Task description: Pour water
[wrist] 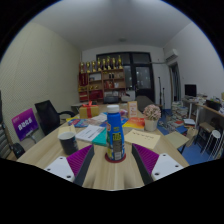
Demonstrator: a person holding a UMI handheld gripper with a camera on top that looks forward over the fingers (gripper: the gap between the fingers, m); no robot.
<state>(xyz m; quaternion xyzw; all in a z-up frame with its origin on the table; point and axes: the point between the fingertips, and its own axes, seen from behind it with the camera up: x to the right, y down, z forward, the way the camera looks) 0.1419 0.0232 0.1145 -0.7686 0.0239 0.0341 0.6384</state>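
The gripper sits low over a light wooden table, with its two fingers reaching forward. Each finger carries a magenta pad on its inner face. A bottle stands upright between the fingers; it has a white cap, a blue label with red markings, and a dark lower section. Whether the pads press against the bottle or leave a gap at either side cannot be determined from this view.

The bottle rests near the table's front edge, at about the middle of its width. A dark cup stands on the table to the left of the bottle, close to the left finger. Papers and booklets lie farther back on the table (one sheet is yellow, to the right of the bottle). A round, patterned object stands toward the table's right side.

A black office chair stands beyond the table's left edge. A shelf unit holding gold-coloured items occupies the far wall. A desk with a monitor stands at the room's right side.
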